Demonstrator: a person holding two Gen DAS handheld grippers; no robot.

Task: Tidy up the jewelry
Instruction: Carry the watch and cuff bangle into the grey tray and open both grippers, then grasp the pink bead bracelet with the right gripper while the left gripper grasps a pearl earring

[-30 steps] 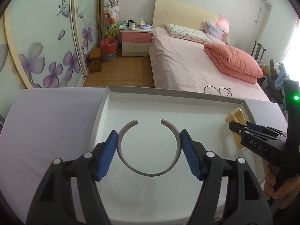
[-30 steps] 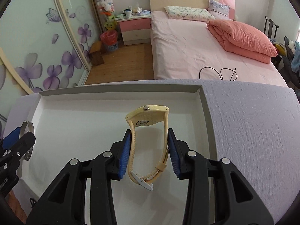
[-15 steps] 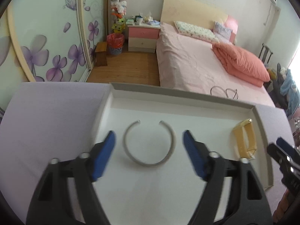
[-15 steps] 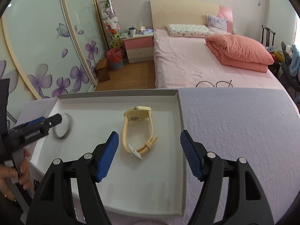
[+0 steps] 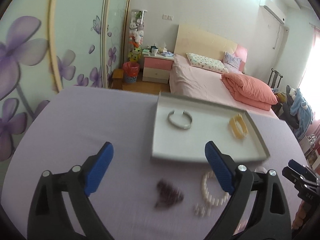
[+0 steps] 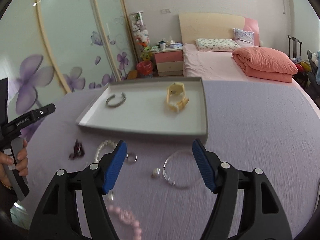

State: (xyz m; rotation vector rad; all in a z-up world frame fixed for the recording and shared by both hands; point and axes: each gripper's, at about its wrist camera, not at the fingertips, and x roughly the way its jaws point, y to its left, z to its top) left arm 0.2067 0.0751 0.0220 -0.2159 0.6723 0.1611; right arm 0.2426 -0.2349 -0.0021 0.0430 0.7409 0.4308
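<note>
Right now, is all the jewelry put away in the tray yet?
Not yet. The silver bangle and yellow watch already lie in the tray. Both the left gripper and right gripper are open and hold nothing. The white bead bracelet, dark beads, clear bangle and pink beads wait on the purple cloth.

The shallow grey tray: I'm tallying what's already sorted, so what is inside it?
Inside the shallow grey tray lie a silver open cuff bangle on its left side and a pale yellow wristwatch on its right, apart from each other. Nothing covers the tray's floor; no other pieces show there.
</note>
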